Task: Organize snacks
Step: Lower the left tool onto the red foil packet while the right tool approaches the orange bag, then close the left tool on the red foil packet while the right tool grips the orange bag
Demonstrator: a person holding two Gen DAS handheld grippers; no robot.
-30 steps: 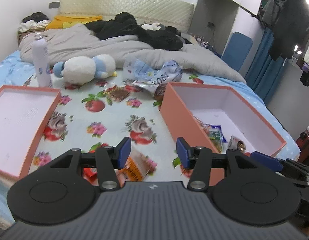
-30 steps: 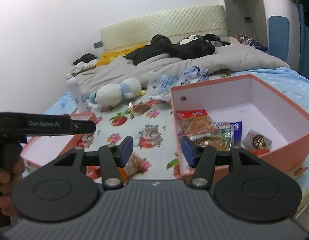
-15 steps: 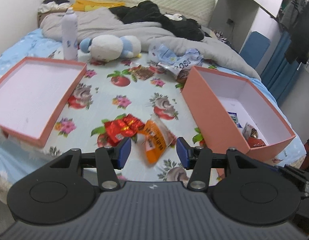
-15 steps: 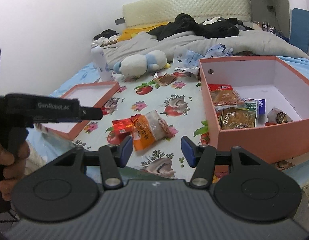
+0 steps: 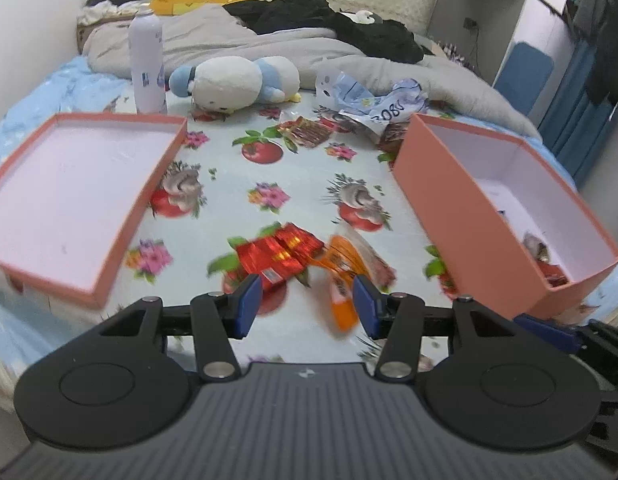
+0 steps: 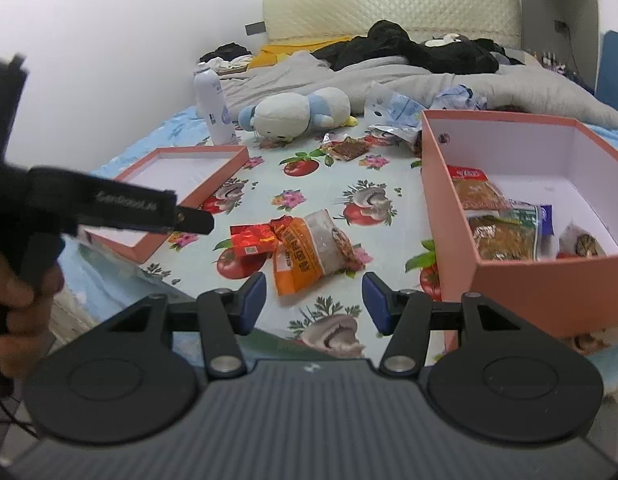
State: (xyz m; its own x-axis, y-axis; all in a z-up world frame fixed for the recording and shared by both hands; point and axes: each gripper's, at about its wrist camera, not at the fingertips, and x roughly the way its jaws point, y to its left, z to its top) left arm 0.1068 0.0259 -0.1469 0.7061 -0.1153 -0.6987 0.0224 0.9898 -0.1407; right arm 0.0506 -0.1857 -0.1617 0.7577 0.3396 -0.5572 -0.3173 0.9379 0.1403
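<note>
Step in hand looks like the approach to the next pickup. Both claws are partly open with nothing between the pads. Left claw (image 5: 305, 300) sits just short of the red foil snack pack (image 5: 279, 254) and the orange snack bag (image 5: 345, 276); right claw (image 6: 313, 298) frames the same orange bag from its own side, no contact visible.

Those two packs lie touching each other on the bed, between the shallow pink lid (image 5: 121, 240) to the left and the deep pink box (image 6: 449, 220) to the right. The box already holds several snack packets (image 6: 497, 224); the lid is bare inside. More loose snacks sit further back — a brown packet (image 6: 351, 148) and a crumpled blue-white wrapper (image 5: 373, 100), near the box's far corner.

Next move, as I read it: one claw drops onto the orange bag or the red pack, closes across the short side, lifts, and carries it over the box wall. The bags are thin and slippery, flat on soft bedding — the pads probably need to press into the sheet to get under an edge. Risk: dragging the neighbouring pack along.

Surface: a bed with a fruit-and-flower print sheet (image 5: 269, 160), no hard worktop. Also on it are a plush toy (image 5: 237, 80), a white spray can (image 5: 147, 64), a grey duvet (image 5: 449, 76) and dark clothes. A padded headboard is behind, with a blue curtain at far right.
</note>
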